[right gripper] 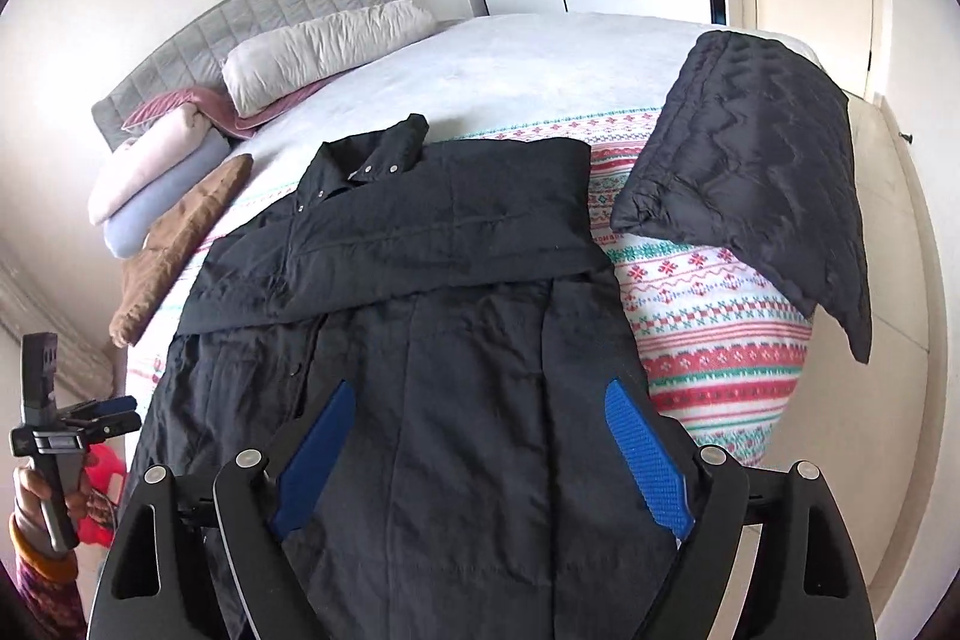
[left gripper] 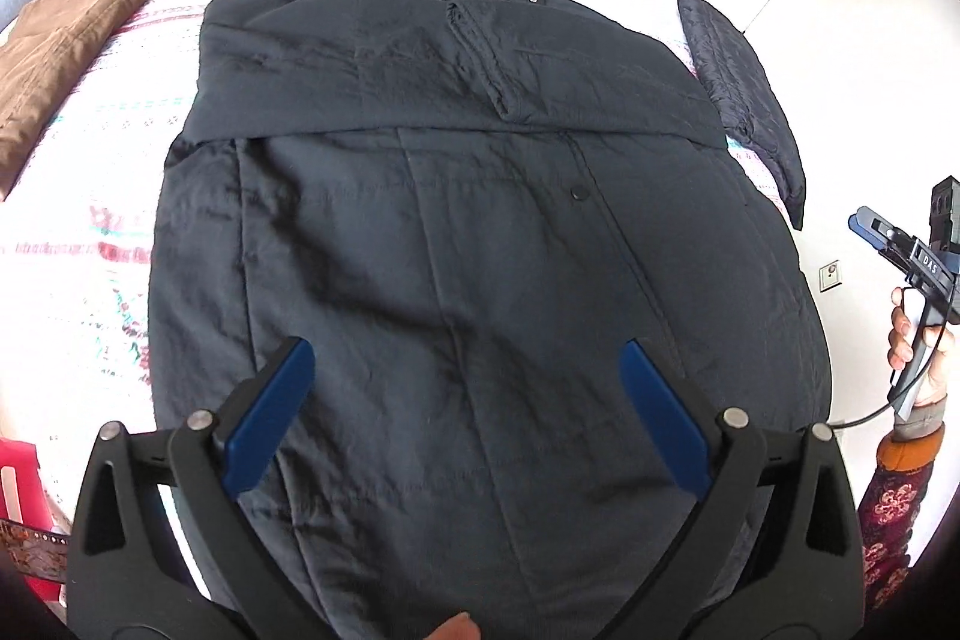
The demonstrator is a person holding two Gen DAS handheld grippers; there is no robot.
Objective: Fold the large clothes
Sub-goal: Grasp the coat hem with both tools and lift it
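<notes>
A dark padded coat point(left gripper: 468, 232) lies centre frame on the patterned bed point(right gripper: 708, 334), sleeves apparently folded across its chest; left tool point(left gripper: 468, 418) and right tool point(right gripper: 480, 454) hover above its hem, jaws wide, empty; next, probably grip the hem and fold upward.

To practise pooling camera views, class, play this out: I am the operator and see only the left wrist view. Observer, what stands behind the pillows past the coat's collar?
Observer: The right wrist view shows a grey quilted headboard behind the pillows.
Operator: Does the quilted jacket at my right edge lie wholly on the bed?
Observer: No. The quilted jacket lies at the bed's corner, and one end hangs past the edge of the patterned blanket.
Operator: Is the right gripper holding anything?
Observer: No. The right gripper is open above the coat, with nothing between its pads.
</notes>
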